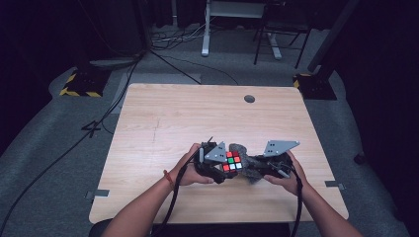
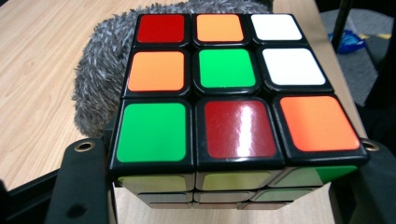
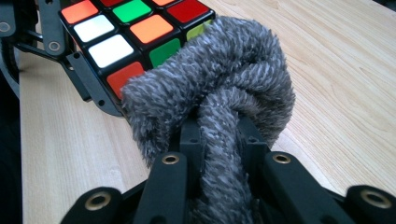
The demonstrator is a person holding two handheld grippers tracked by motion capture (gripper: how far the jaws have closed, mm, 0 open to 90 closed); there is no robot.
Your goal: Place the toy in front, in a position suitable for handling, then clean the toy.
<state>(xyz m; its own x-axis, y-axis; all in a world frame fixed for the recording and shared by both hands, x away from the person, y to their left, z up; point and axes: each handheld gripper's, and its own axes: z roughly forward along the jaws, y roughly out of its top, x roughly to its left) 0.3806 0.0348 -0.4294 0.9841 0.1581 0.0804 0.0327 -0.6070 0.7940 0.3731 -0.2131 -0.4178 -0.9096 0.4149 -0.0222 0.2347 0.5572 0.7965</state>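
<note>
Near the table's (image 1: 148, 123) six o'clock edge, the left gripper (image 1: 211, 163) clamps a Rubik's cube (image 2: 224, 93) while the right gripper (image 1: 274, 165), at its three o'clock, pinches a grey fluffy cloth (image 3: 219, 84) against it; a hard wipe could twist the cube loose.

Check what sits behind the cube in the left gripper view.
A grey fluffy cloth bulges out behind the cube, pinched by the right gripper. Bare table beyond. The cube hides where cloth meets it.
</note>
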